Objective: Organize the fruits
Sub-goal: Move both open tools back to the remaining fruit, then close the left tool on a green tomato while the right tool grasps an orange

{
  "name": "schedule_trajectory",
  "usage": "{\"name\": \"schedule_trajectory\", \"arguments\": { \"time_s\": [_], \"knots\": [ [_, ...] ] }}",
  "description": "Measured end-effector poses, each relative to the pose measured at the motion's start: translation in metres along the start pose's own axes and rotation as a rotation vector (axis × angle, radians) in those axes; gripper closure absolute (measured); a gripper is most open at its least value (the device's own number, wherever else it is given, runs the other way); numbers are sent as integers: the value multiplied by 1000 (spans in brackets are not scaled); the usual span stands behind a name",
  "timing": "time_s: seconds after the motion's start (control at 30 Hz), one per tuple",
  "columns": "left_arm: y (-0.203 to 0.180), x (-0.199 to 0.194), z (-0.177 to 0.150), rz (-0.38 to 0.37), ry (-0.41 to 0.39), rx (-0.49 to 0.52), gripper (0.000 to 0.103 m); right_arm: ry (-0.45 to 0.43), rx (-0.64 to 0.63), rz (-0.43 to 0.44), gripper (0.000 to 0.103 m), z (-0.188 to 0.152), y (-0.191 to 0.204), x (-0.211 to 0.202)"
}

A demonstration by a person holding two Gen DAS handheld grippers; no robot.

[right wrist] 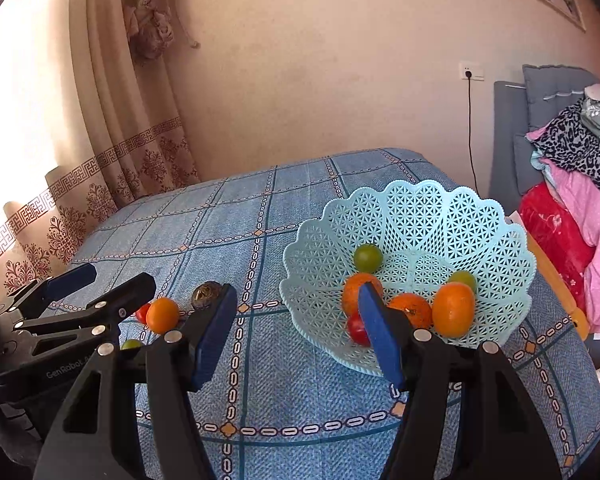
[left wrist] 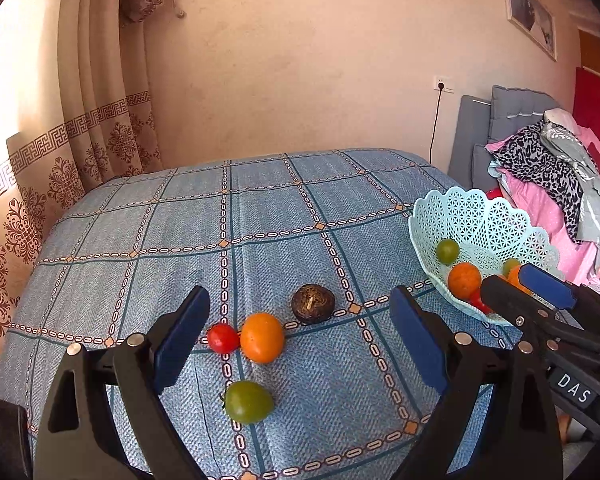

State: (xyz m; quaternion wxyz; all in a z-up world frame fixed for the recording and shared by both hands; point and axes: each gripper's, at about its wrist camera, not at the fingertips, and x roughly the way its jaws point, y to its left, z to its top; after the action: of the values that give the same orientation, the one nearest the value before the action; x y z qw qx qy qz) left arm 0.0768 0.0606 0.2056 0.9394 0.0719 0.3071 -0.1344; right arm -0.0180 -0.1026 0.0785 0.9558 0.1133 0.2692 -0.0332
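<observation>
Four fruits lie loose on the blue checked cloth: a red tomato [left wrist: 223, 338], an orange fruit [left wrist: 262, 337], a green tomato [left wrist: 247, 402] and a dark brown round fruit [left wrist: 313, 303]. My left gripper [left wrist: 300, 300] hovers open above them, holding nothing. At the right stands a light-blue lattice basket [right wrist: 412, 196] with several fruits inside: oranges [right wrist: 454, 308], green tomatoes [right wrist: 367, 257] and a red tomato [right wrist: 356, 330]. My right gripper [right wrist: 296, 292] stands open at the basket's near-left rim, empty. The left view shows the right gripper [left wrist: 504, 278] in front of the basket [left wrist: 480, 220].
The cloth-covered table [left wrist: 260, 200] ends at a wall behind and a patterned curtain [left wrist: 80, 152] on the left. A grey chair piled with clothes [right wrist: 572, 184] stands right of the basket. The left gripper [right wrist: 122, 276] shows at the right view's left edge.
</observation>
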Motion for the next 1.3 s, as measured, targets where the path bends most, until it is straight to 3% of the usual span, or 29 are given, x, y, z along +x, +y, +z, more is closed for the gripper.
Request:
{"name": "schedule_trajectory", "arguments": {
  "time_s": [0.53,0.8,1.0,1.2,1.3],
  "knots": [
    [39,0,-24,43,38,-47,11,46,-62,50,40,-6,39,17],
    [53,8,-44,49,99,-60,11,75,-86,57,40,-11,50,28],
    [60,19,-56,12,160,-69,11,91,-100,62,40,-15,55,32],
    [58,29,-61,-51,206,-77,25,99,-104,65,40,-15,61,37],
    [56,38,-66,-90,244,-91,40,101,-103,67,40,-15,62,39]
  ]
}}
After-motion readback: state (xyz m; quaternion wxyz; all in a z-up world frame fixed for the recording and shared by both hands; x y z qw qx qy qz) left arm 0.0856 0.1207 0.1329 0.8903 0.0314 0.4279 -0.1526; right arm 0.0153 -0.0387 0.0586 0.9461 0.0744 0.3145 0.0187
